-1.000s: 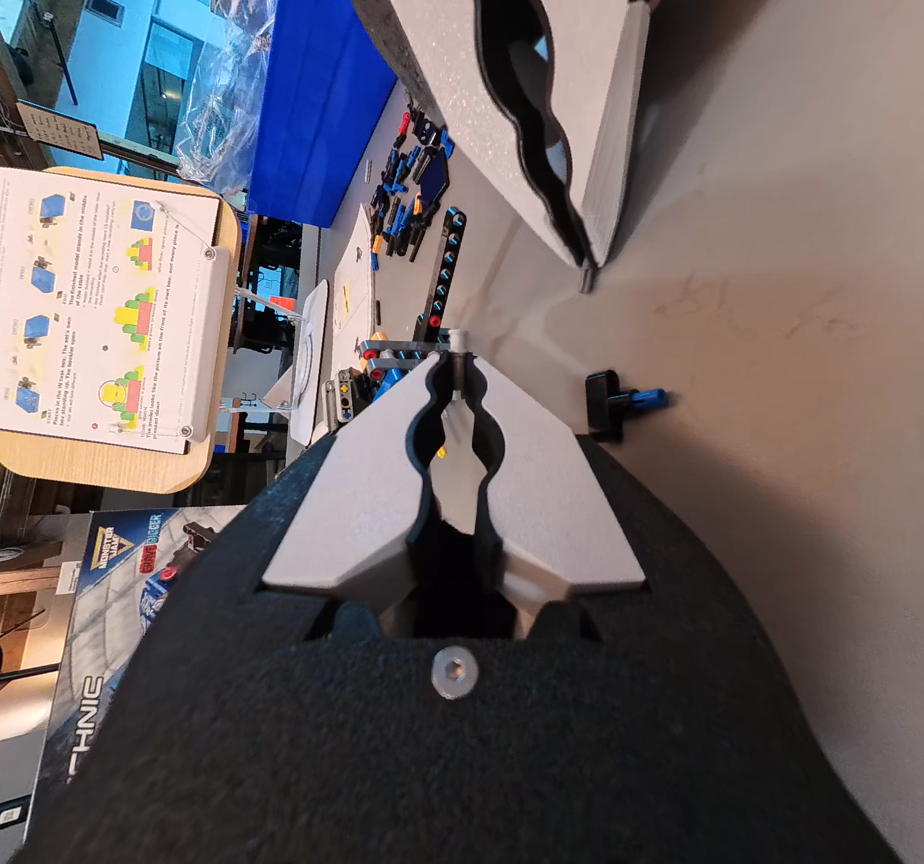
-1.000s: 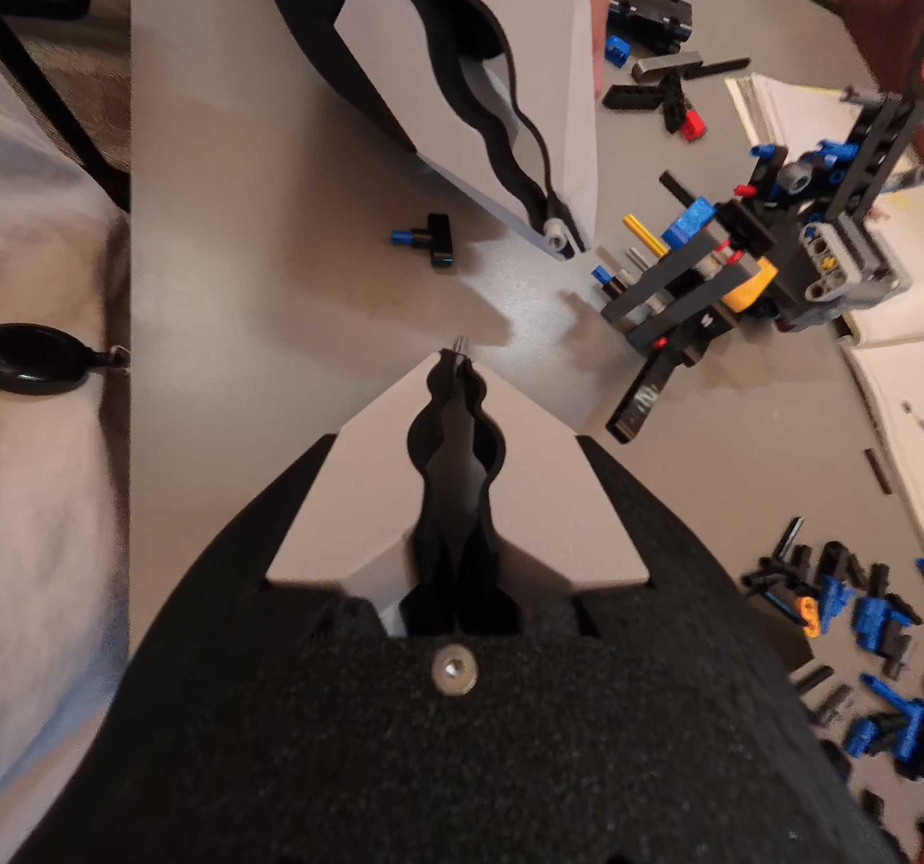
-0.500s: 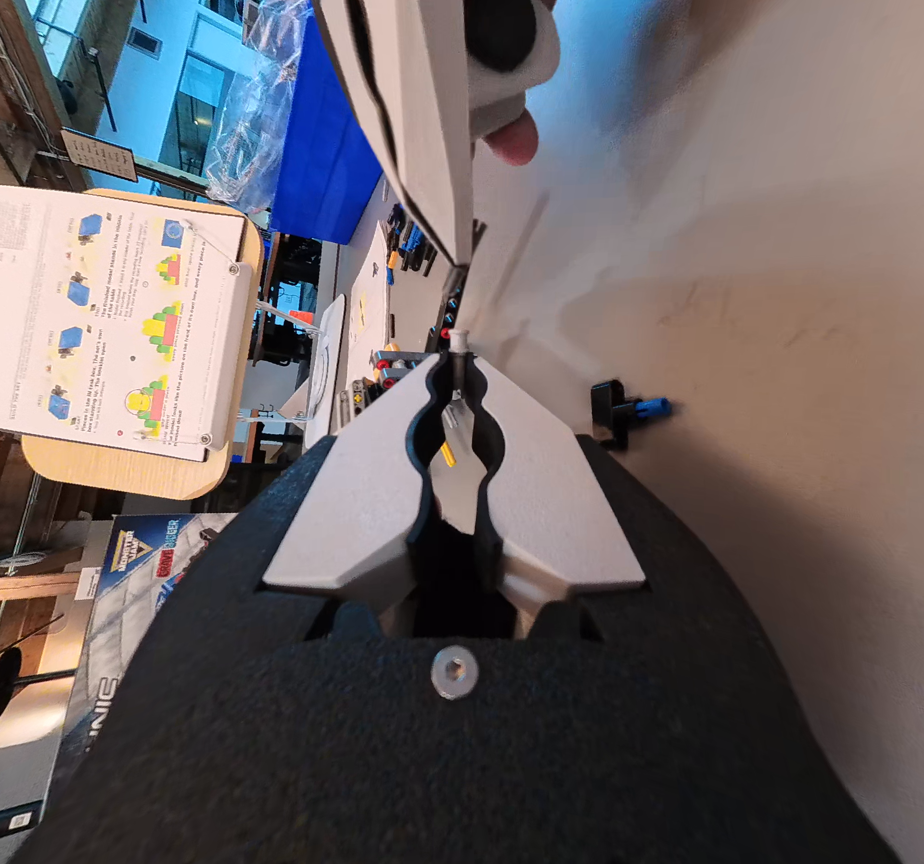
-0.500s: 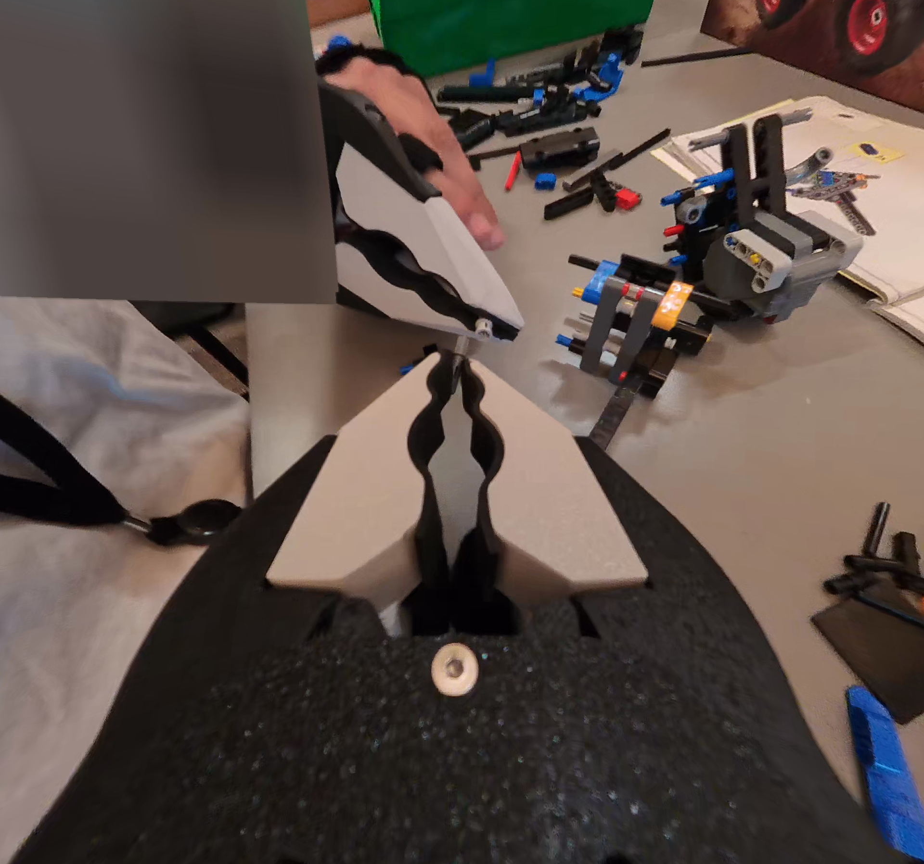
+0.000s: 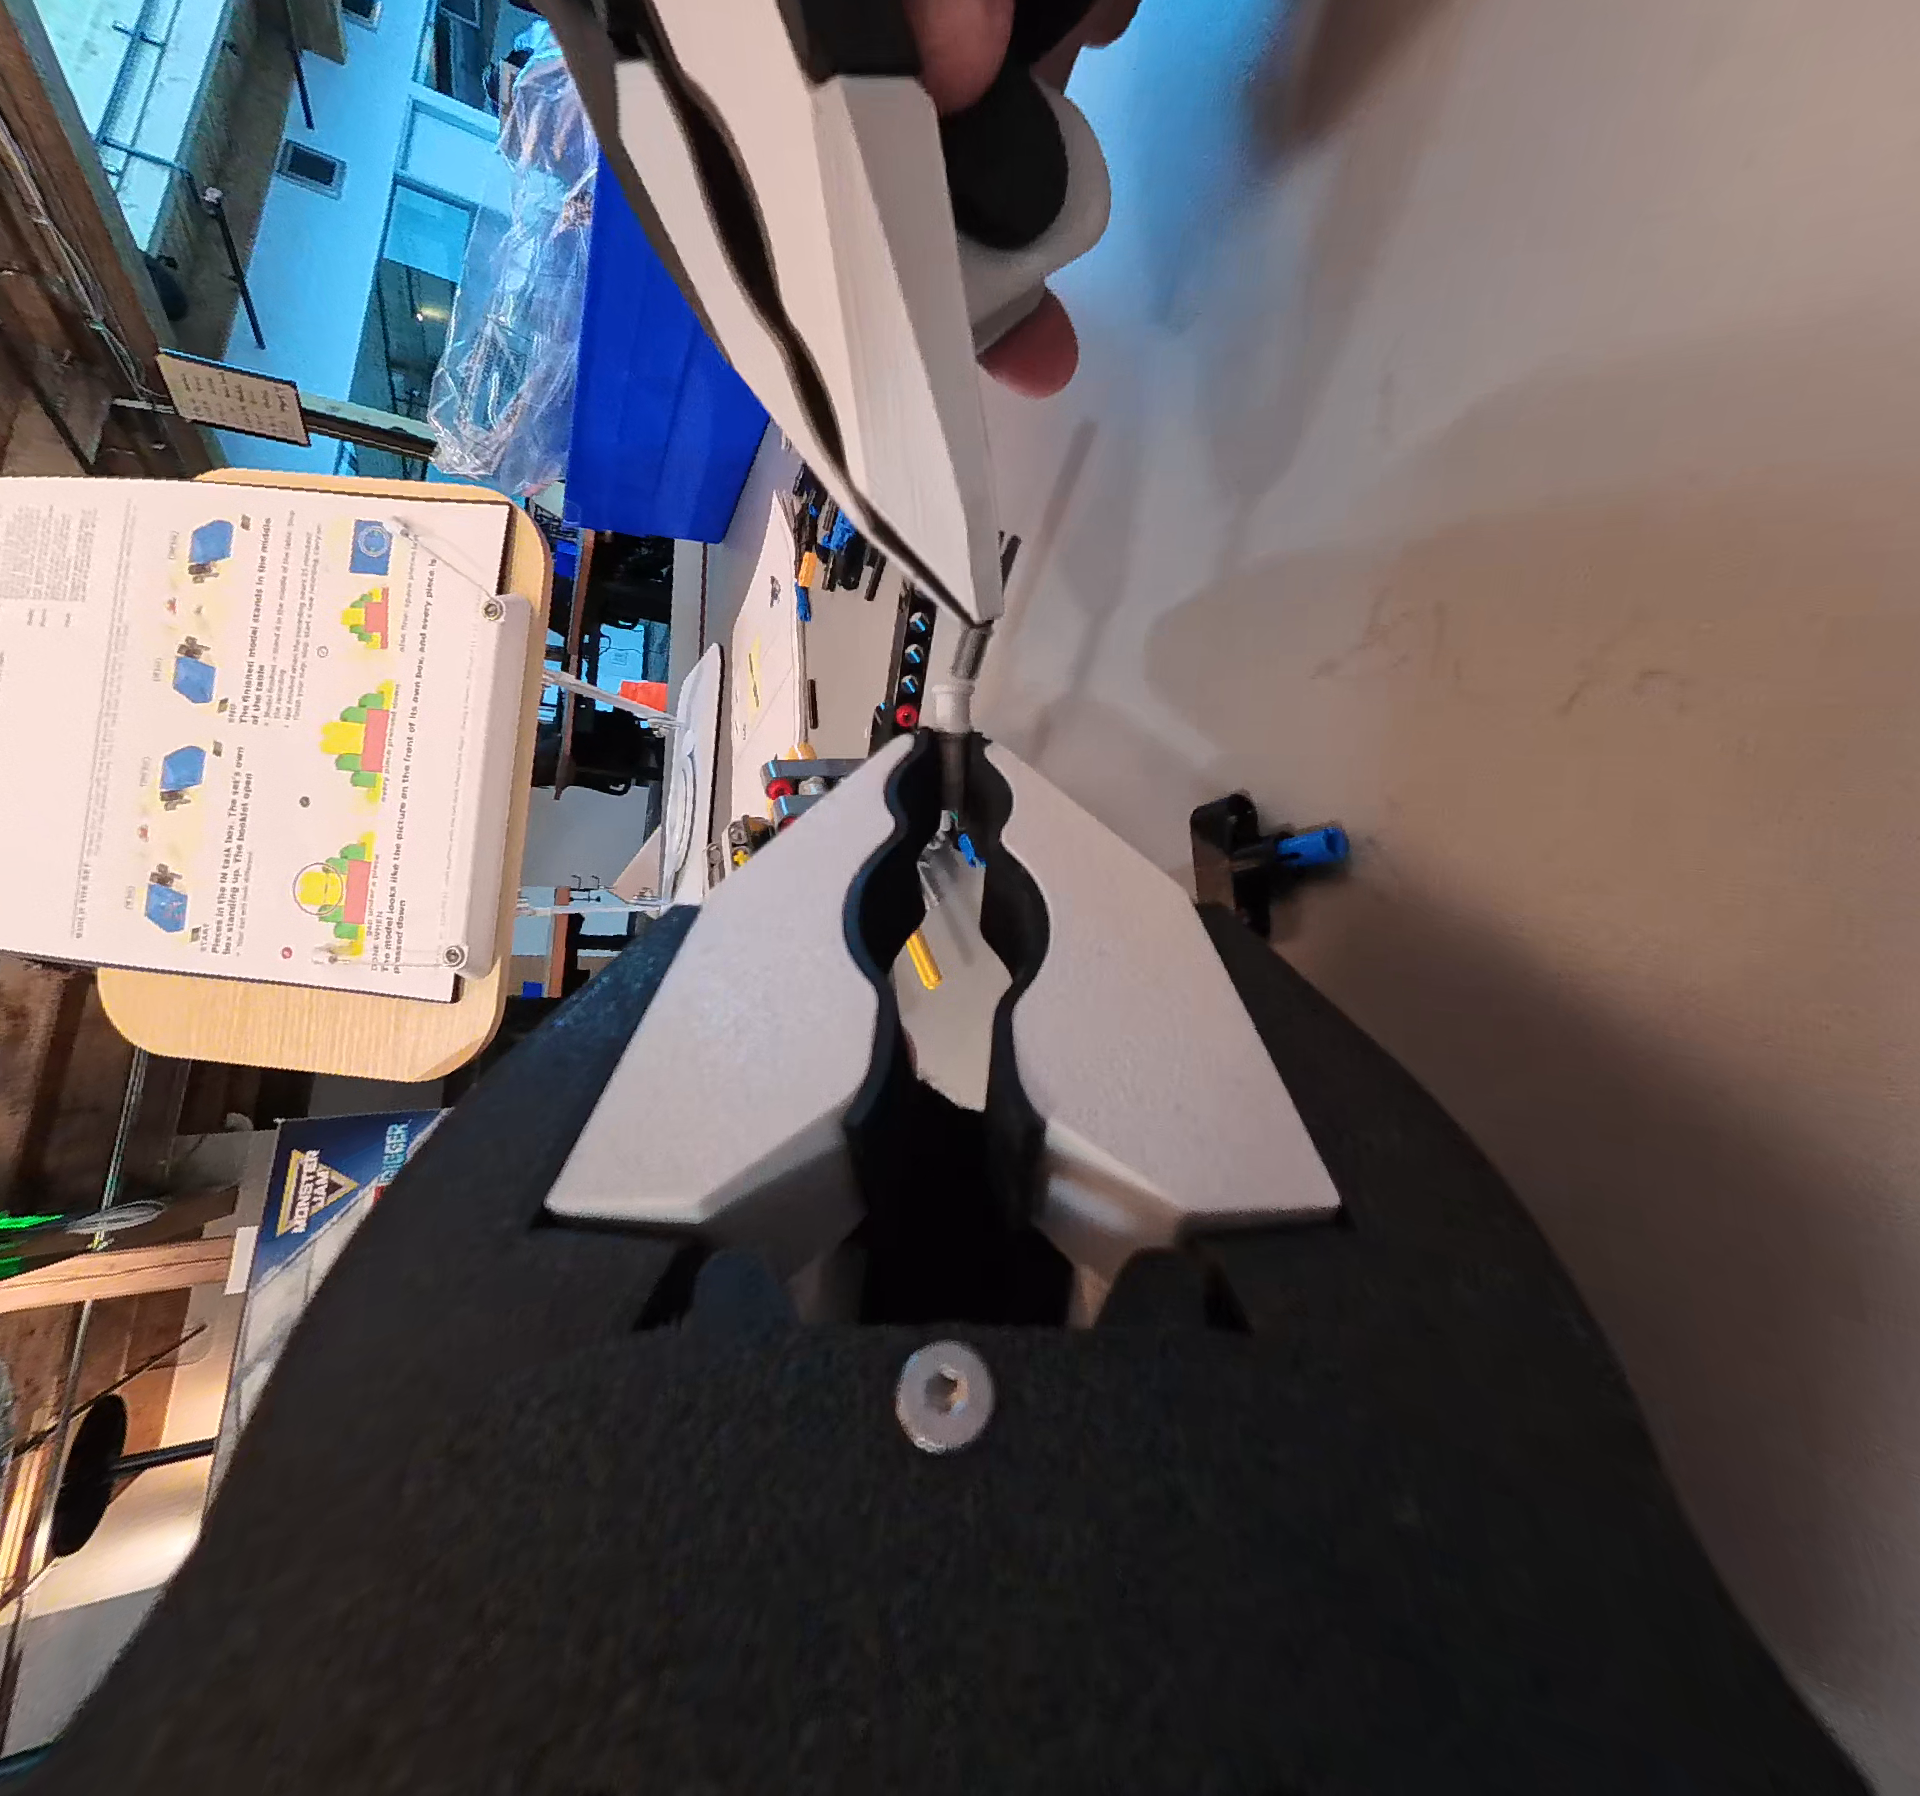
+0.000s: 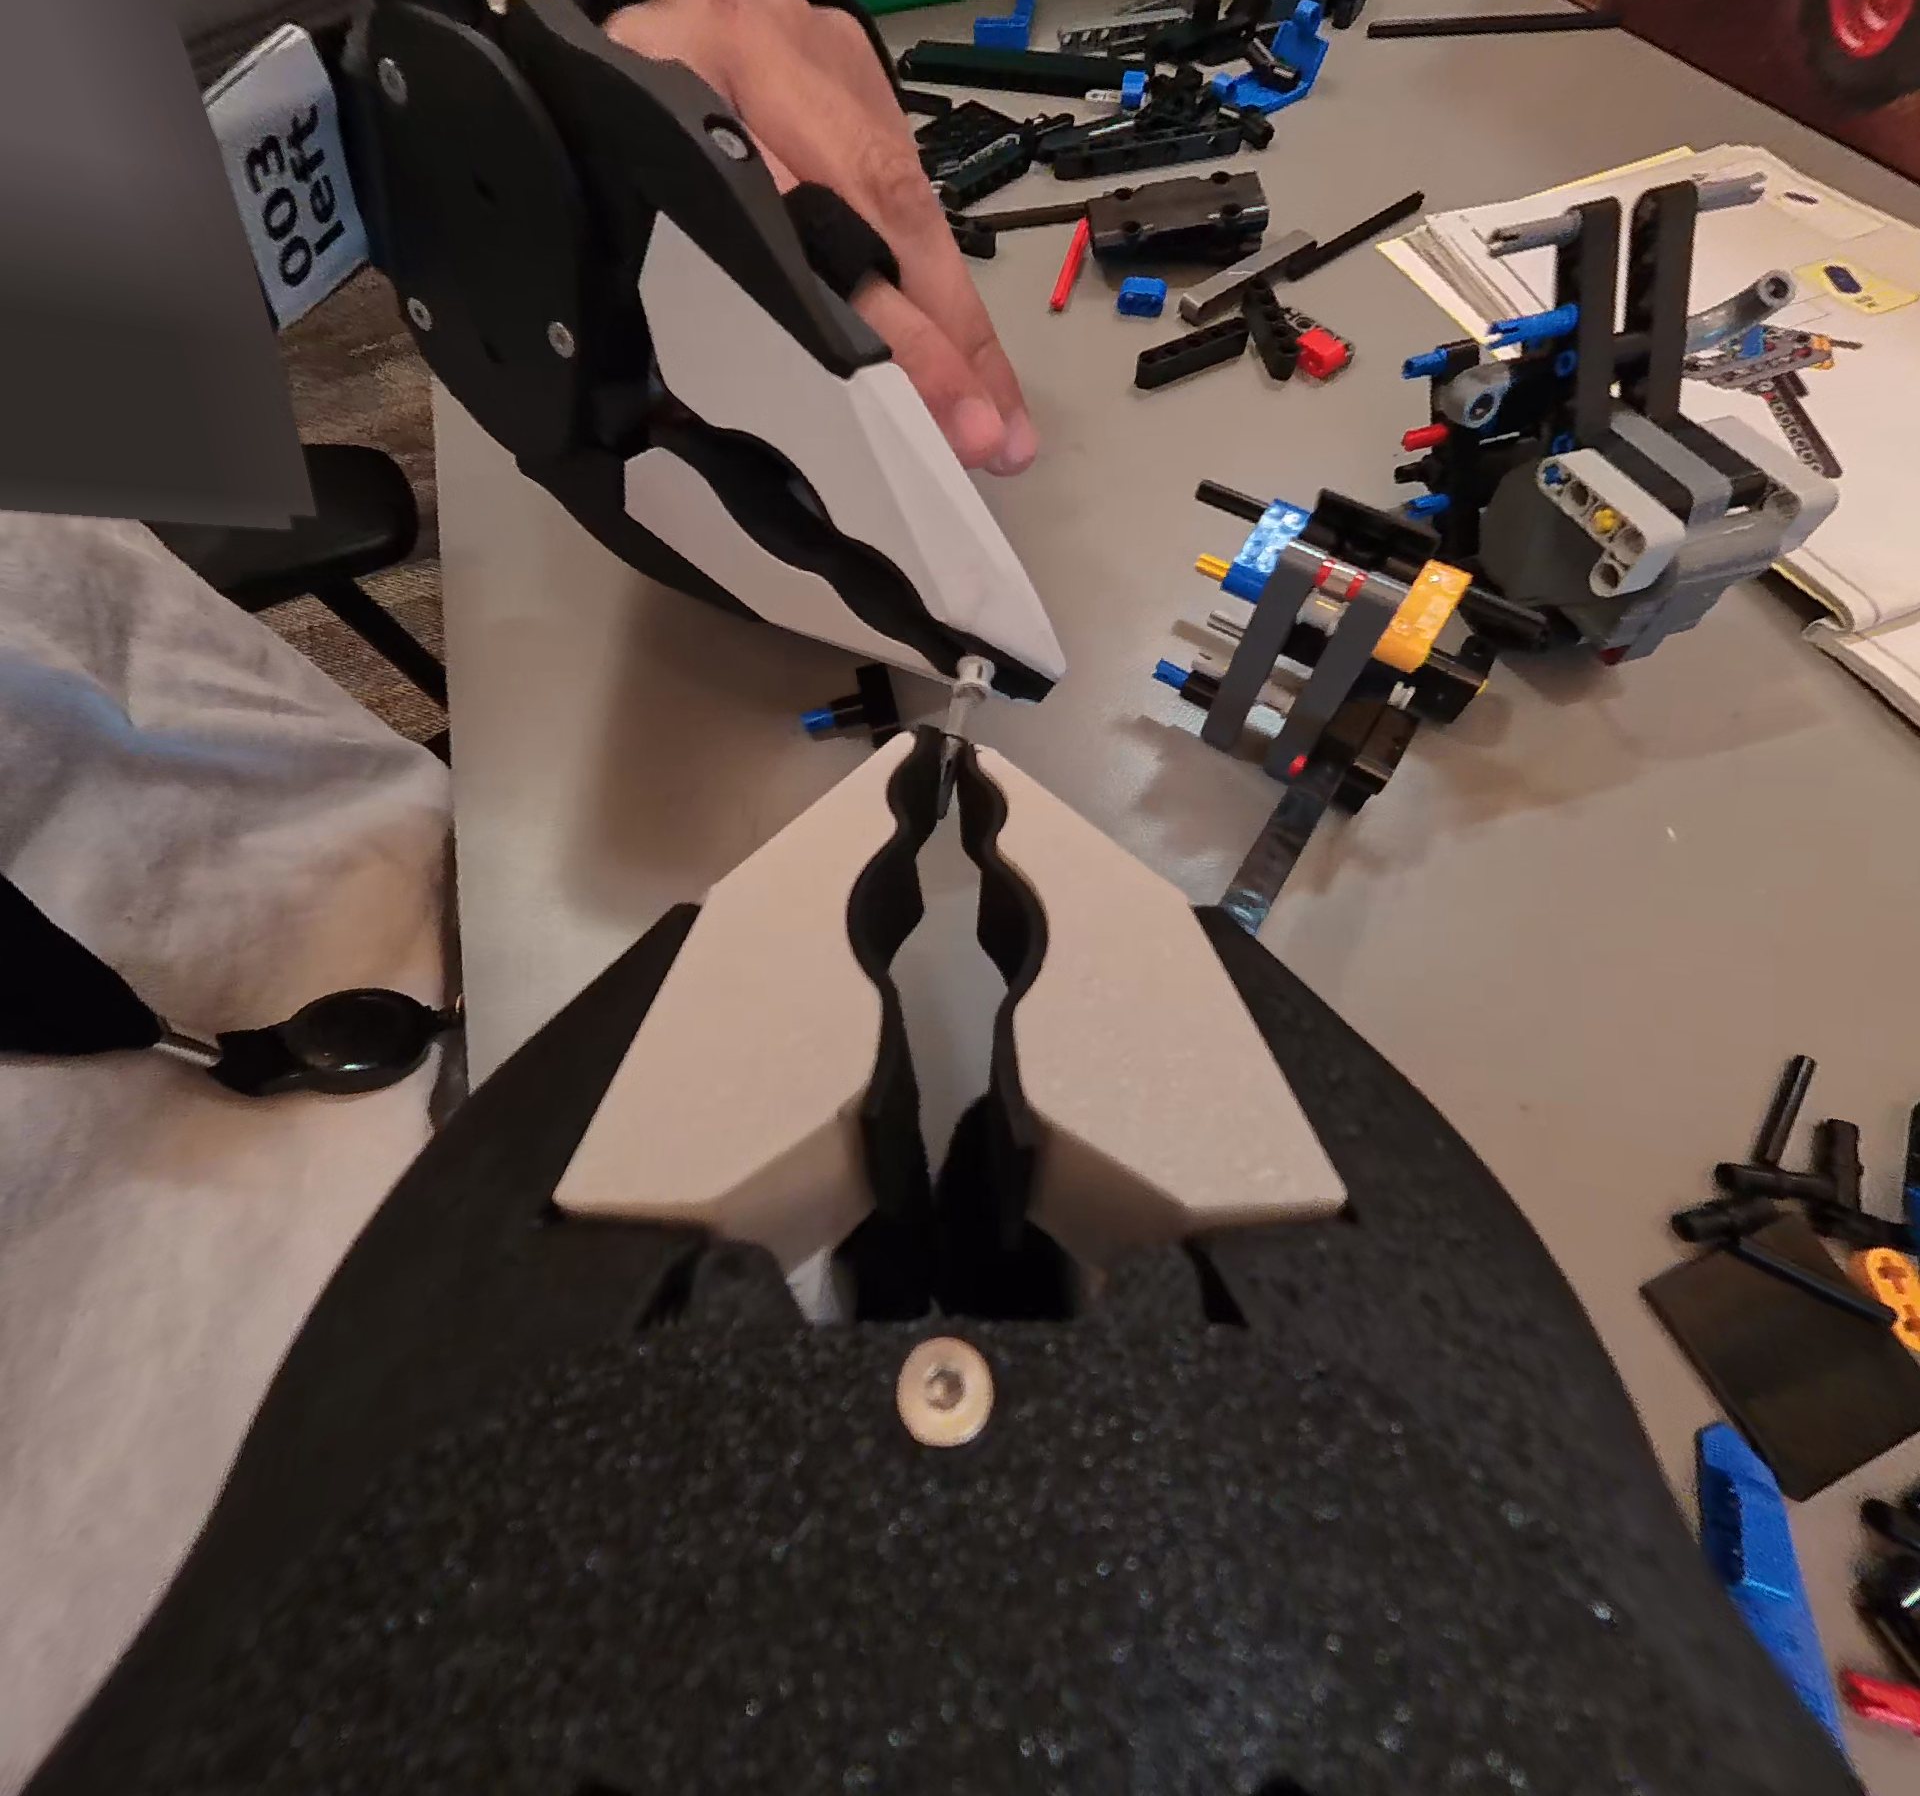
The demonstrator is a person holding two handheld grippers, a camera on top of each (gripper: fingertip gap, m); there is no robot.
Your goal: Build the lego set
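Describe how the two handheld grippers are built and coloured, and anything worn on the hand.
Both grippers share one design: a rough black body with a silver hex screw, and two pale grey wedge fingers lined with wavy black pads. Left gripper carries a white tag with black writing; a black strap crosses the hand's finger. Right gripper looks identical.

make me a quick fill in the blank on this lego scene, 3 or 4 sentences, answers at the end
1. Both grippers are shut, and their tips meet above the grey ____.
2. The left gripper pinches a small ____ bush in its jaws.
3. The right gripper holds a thin grey ____.
4. On the table behind the tips lies a black piece with a ____ pin.

Missing words: table; white; axle; blue
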